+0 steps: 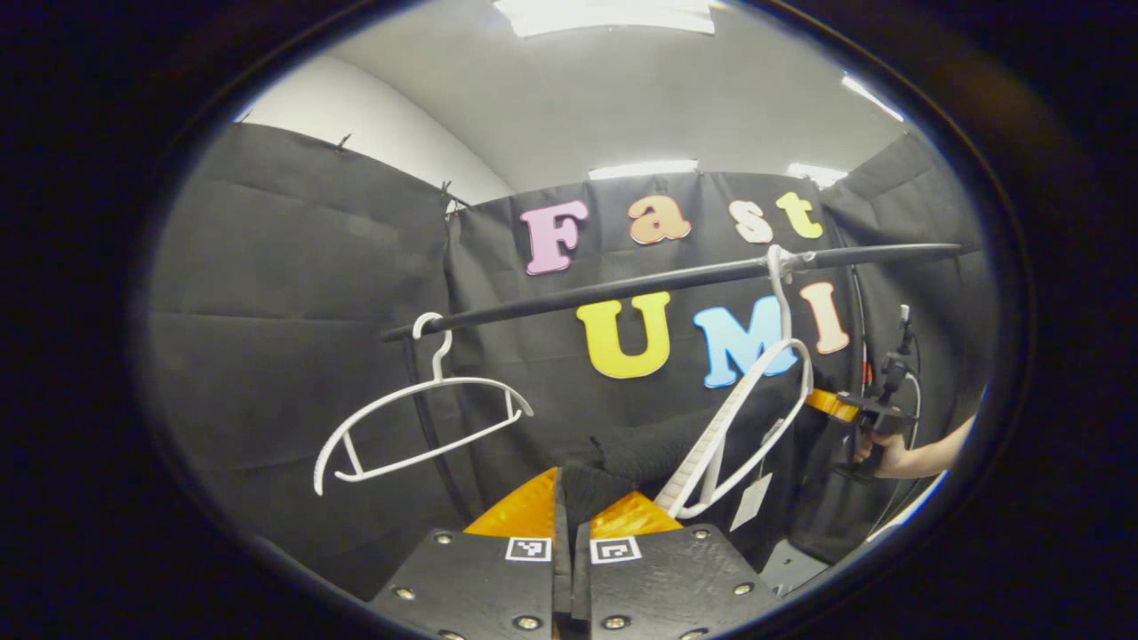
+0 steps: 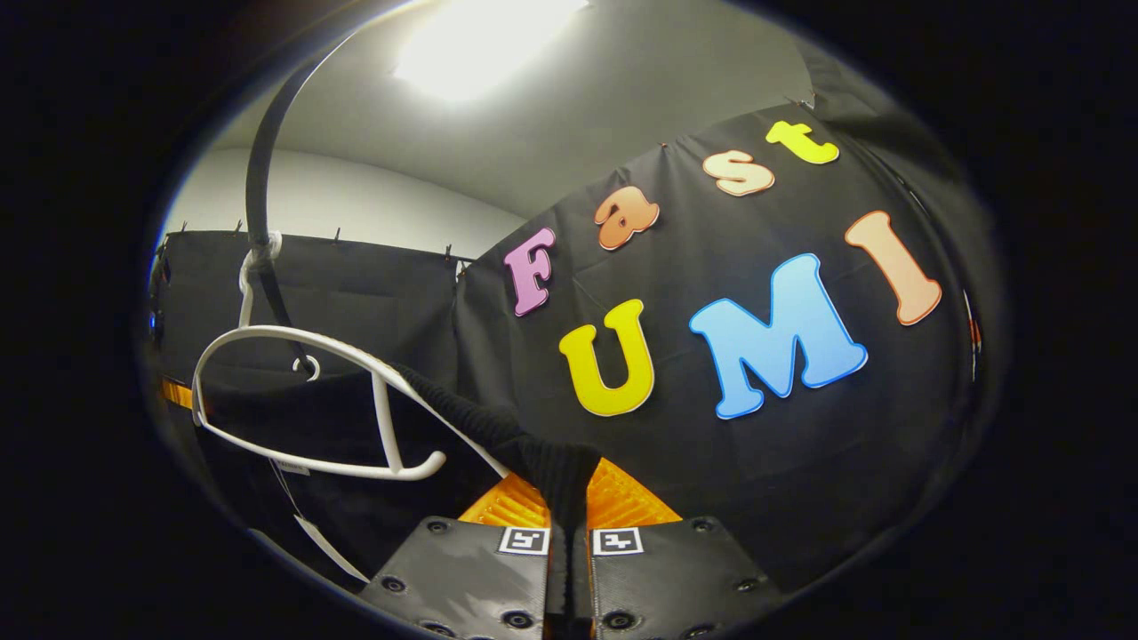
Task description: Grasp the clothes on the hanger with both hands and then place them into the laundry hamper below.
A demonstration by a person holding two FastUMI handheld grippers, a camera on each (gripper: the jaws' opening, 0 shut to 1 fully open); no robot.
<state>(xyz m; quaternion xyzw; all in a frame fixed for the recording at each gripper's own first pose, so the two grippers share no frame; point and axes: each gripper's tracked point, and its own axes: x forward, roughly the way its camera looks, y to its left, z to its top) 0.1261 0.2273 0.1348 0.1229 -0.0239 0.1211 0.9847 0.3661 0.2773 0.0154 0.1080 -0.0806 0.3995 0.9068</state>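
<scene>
left gripper view:
left gripper: fingers pressed together on a fold of the black garment, bottom centre of the view.
garment look: dark black knit, ribbed texture, bunched into a thick ridge where it enters the gripper – a pale tag dangles beside it.
garment position: draped off the tilted hanger, stretched from it down to the left gripper; below the rail.
tilted hanger: white plastic, hook wrapped on the rail right of centre, body swung steeply downward toward the gripper.
empty hanger: white, hooked at the rail's left end, hanging bare and slightly tilted, well apart from the garment.
right gripper: far off at the right edge, held by a hand with a bare forearm; at the garment's far side, finger state not readable from here.

right gripper view:
right gripper: fingers closed tight, pinching a black ribbed edge of the garment between them.
garment look: same dark knit, a taut ribbed band rising from the gripper up-left to the hanger's shoulder – the rest hangs as a dark mass under the hanger.
hanger: white, hook looped on the curved black rail at upper left; its lower bar is bare.
tag: pale strip hanging below the hanger, lower left.
</scene>
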